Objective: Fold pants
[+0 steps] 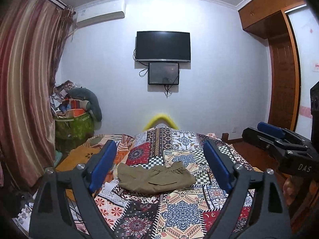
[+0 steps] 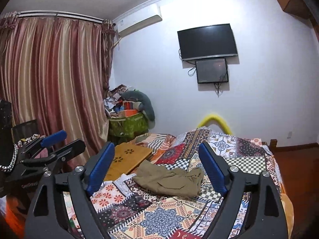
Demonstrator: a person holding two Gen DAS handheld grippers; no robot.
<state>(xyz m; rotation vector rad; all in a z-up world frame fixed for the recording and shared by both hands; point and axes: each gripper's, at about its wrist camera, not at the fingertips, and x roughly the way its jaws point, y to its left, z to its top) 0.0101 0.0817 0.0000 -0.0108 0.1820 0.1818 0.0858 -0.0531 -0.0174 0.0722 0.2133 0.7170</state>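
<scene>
Olive-green pants (image 1: 155, 178) lie folded into a compact bundle on the patterned bedspread (image 1: 175, 215), waistband toward the far right. They also show in the right wrist view (image 2: 169, 181). My left gripper (image 1: 159, 149) is open and empty, held above and short of the pants. My right gripper (image 2: 157, 149) is open and empty too, also held back from the pants. The right gripper shows at the right edge of the left wrist view (image 1: 265, 133); the left gripper shows at the left of the right wrist view (image 2: 61, 141).
A wooden lap tray (image 2: 127, 159) lies on the bed left of the pants. A green bag piled with clutter (image 1: 73, 117) stands by the curtain (image 1: 26, 91). A TV (image 1: 163, 46) hangs on the far wall. A wooden wardrobe (image 1: 279, 63) stands at right.
</scene>
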